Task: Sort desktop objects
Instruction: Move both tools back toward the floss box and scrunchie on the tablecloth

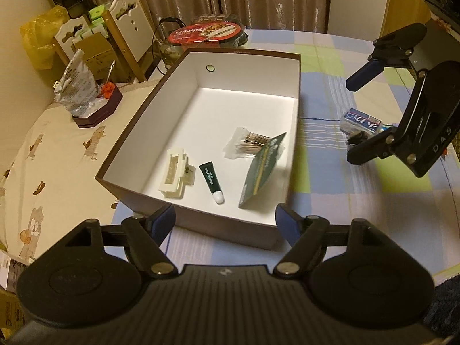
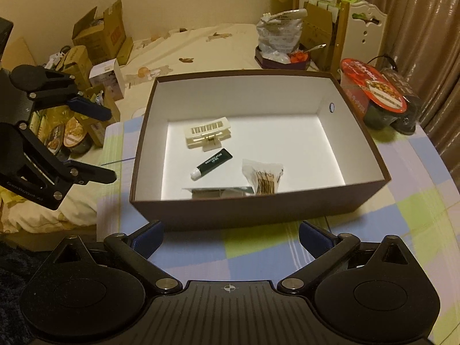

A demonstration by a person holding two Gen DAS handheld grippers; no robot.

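Standing open on the checked tablecloth (image 2: 258,247), a brown box (image 2: 258,207) with a white inside holds four things. A cream hair clip (image 2: 207,133) lies toward one end. Just beside it, not touching, lies a dark green tube (image 2: 212,163) with a white cap; its label reads "MENTHOLATUM", second line too small to be sure. A clear bag of cotton swabs (image 2: 263,179) sits next along, printed characters on it unreadable. A green card packet (image 1: 263,169) leans against the box wall, touching the swab bag; its print is blurred.

Left gripper (image 1: 225,220): fingers apart, nothing between them, held over the near wall of the box, with the tube and clip just ahead of the tips. Right gripper (image 2: 228,237): fingers also spread wide and empty, tips just short of the box's long side. In the left wrist view the right gripper hangs off to the side above a small blue-and-red labelled pack (image 1: 360,120) on the cloth outside the box, lettering not legible. "DAS" shows on that gripper's body.

A red-lidded instant noodle bowl (image 2: 373,92) stands beyond the box.
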